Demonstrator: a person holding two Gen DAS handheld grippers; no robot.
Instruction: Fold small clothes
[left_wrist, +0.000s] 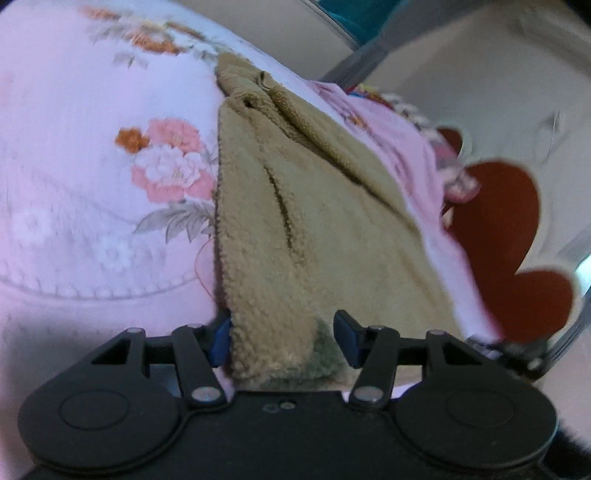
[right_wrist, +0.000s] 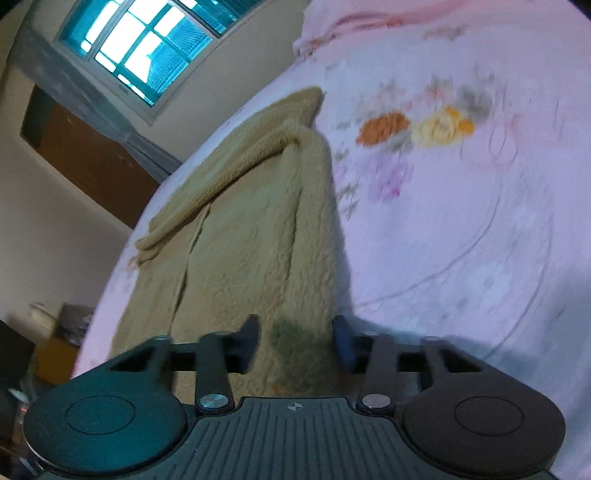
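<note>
So there's a tan fleecy garment (left_wrist: 317, 229) spread out on a bed with a pink flowered bedspread (left_wrist: 92, 166). It looks like a small pair of pants or similar, fuzzy terry-type fabric, with a long seam or slit running up it and a folded-over bit at the far end.

The left tongs (left_wrist: 282, 341) have the near edge of the garment sitting between the two blue-padded fingers (left_wrist: 220, 343). The gap is fairly wide. The left pad is right up against the fabric edge, but the right pad looks a little clear of it, so I honestly can't tell whether it's actually pinching anything or just straddling the cloth.

Same story on the other side: the right tongs (right_wrist: 297, 345) straddle the near end of the tan fleecy garment (right_wrist: 236, 236), with fabric bunched up between the fingers, and there's a darker greenish patch (right_wrist: 290, 334) on the cloth right there. The frame is blurry, so I can't call it a firm grip either.

From the right wrist view the pink flowered bedspread (right_wrist: 461, 221) fills the right side, with a window (right_wrist: 144, 44) up top left and a brown panel (right_wrist: 85, 155) on the wall below it. The left wrist view shows red-brown floor (left_wrist: 509, 236) past the bed's edge.
</note>
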